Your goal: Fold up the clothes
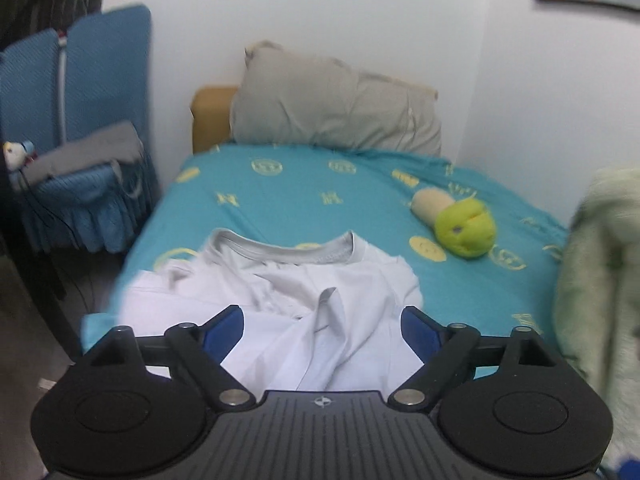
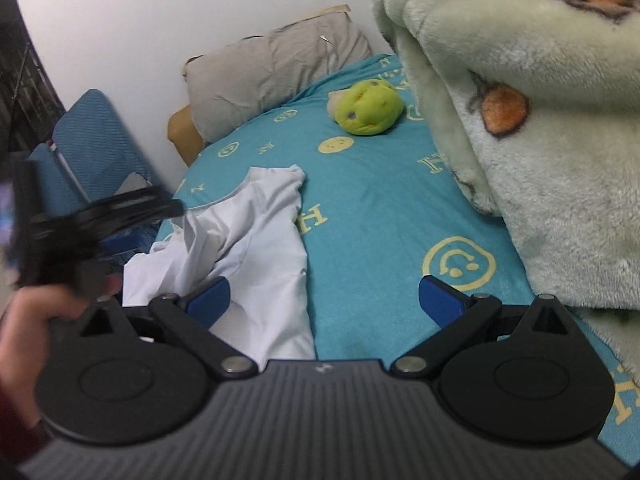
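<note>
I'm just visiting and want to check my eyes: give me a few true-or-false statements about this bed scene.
1. The shirt is white. True.
2. The shirt is neatly folded. False: it lies crumpled on the sheet.
3. A green toy lies on the bed. True.
4. The left tool is clamped on the shirt. False: its jaws stand wide apart.
5. The pillow is blue. False: it is beige-grey.

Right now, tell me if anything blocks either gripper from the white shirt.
Nothing visible does. The white shirt lies rumpled on the teal sheet directly ahead of the open left gripper; the right gripper, jaws open, has it at its left pad.
</note>
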A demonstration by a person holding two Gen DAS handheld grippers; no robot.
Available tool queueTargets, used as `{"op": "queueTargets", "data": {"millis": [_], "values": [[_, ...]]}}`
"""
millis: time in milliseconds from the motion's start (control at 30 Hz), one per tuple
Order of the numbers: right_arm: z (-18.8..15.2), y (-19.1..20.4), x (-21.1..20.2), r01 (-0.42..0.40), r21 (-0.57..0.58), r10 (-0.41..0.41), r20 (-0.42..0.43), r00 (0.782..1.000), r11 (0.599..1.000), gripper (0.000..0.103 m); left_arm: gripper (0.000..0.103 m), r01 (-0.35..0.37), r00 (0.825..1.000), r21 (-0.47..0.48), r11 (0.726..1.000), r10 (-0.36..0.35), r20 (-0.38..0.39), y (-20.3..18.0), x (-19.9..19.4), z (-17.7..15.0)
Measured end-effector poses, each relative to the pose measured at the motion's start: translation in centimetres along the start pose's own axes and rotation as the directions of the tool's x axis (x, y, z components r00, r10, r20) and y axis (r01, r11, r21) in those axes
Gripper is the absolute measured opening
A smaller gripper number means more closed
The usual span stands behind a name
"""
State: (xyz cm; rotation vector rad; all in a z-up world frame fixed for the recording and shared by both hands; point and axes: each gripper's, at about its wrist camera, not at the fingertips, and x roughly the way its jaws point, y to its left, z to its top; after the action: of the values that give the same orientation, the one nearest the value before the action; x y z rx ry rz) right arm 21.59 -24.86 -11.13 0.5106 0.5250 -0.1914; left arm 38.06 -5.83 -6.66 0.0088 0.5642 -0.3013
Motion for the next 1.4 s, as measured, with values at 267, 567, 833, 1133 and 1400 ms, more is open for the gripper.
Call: {"op": "queueTargets", "data": {"millis": [267,567,833,1133,1400], "values": [[-0.6,2.1,-1.6,-0.049,-0.1,0.054,0.05,0.997,0.994,0.102,0.1,-0.053,0.997,0.037,0.998,0.05,0.065,1.3,-16.4,-6.4],[-2.5,6.1,-4.4,-0.171,-0.311,0.198,0.057,0.979,0.935,0.099,0.102,-0.06,0.993,-0.01,0.998,0.061,0.102,2.4,-23.9,-9.6],[-3.7,12.7,-0.8,-0.315,-0.515,0.301,-0.113,0.947,0.797,0.079,0.102,-0.047,0.974,-0.088,0.995,0.065,0.216,6.5,-26.1,-9.4],[-6.0,22.0,10.4,-0.33,-0.729,0.228,-0.239,0.944,0.6,0.065,0.102,-0.014,0.988,-0.243,0.97,0.05,0.144,12.5,-23.6,-10.1],[-6.8,24.2,16.4,-0.208,-0.794,0.064,-0.21,0.976,0.571,0.013,0.102,-0.011,0.997,-0.279,0.96,0.033,0.074,13.6,-21.5,-10.5]]}}
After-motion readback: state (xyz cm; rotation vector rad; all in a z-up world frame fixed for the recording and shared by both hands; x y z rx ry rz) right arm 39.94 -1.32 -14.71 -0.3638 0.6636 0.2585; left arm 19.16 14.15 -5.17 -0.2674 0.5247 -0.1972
